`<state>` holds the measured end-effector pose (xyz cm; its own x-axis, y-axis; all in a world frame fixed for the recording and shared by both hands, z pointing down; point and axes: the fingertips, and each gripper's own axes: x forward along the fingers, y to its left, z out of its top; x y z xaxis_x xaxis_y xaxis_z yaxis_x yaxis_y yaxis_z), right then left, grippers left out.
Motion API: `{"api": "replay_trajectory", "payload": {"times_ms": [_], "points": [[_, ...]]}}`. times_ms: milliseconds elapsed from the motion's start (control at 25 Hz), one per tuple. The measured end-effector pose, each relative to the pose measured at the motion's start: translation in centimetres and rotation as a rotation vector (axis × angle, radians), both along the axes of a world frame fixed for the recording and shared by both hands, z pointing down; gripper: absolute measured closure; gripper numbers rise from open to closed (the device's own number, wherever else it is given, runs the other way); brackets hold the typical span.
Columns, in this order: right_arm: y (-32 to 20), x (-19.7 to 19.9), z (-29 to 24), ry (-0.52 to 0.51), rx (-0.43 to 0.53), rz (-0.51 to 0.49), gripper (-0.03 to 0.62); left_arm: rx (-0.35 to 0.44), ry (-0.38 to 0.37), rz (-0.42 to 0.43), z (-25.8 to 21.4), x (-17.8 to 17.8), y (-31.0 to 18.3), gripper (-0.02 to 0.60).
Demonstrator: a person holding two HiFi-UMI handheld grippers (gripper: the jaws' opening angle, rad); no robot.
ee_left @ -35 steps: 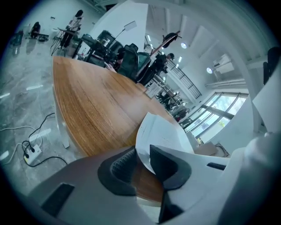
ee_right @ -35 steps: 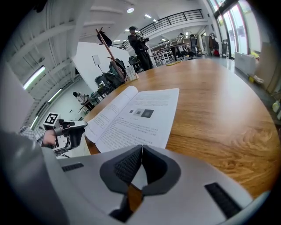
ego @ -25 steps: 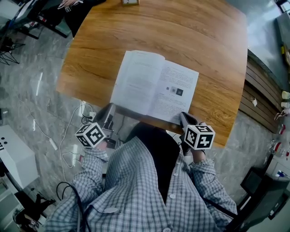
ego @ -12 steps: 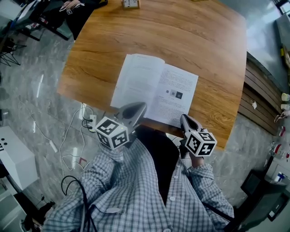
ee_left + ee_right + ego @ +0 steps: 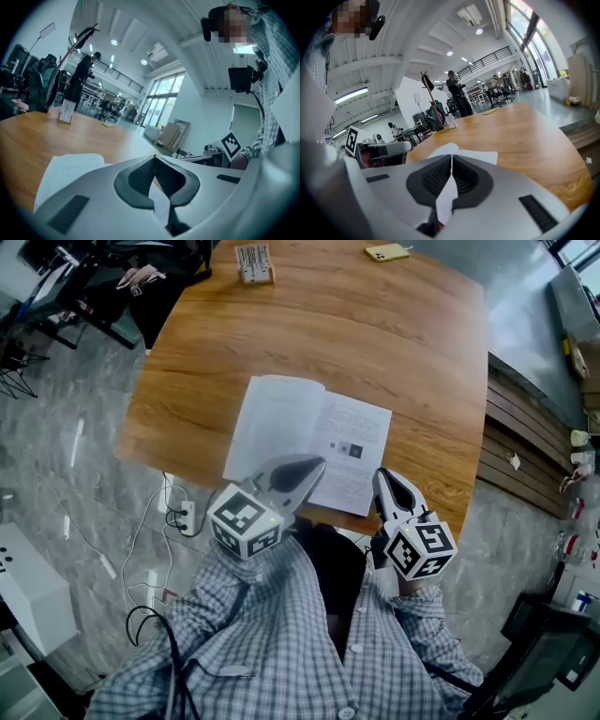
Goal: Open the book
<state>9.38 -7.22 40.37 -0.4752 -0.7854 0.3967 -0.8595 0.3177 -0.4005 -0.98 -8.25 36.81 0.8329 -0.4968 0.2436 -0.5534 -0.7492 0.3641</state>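
The book (image 5: 281,427) is lying open and flat on the wooden surface (image 5: 394,352), close to the edge nearest the person, with its two pages facing up; the right-hand page is carrying lines of print and a small dark picture. The left claw (image 5: 317,467) is hovering over the near edge of the book, about where the two pages meet, and its jaws are sitting together at the tips, gripping nothing; in the left gripper view a strip of printed page is showing through the slit behind the tips. The right claw (image 5: 382,477) is hanging just beside the book's near right corner, over the edge of the surface, and its jaws are likewise pressed together and holding nothing, with white paper showing through the slit in the right gripper view. Each claw is carrying its marker cube at the back, in front of the person's checked sleeves. At the far side of the surface, well apart from the book, a yellow phone (image 5: 387,252) and a small upright card (image 5: 253,262) are resting.
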Motion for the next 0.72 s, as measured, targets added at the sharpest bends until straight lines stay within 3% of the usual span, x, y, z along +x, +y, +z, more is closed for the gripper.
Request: {"api": "replay_trajectory", "payload": {"times_ms": [360, 720], "points": [[-1.5, 1.2, -5.7, 0.015, 0.155, 0.048, 0.571, 0.159, 0.027, 0.026, -6.0, 1.5, -1.3, 0.572], [-3.4, 1.5, -11.4, 0.058, 0.310, 0.046, 0.571, 0.248, 0.076, -0.027, -10.6, 0.7, -2.8, 0.572]]}}
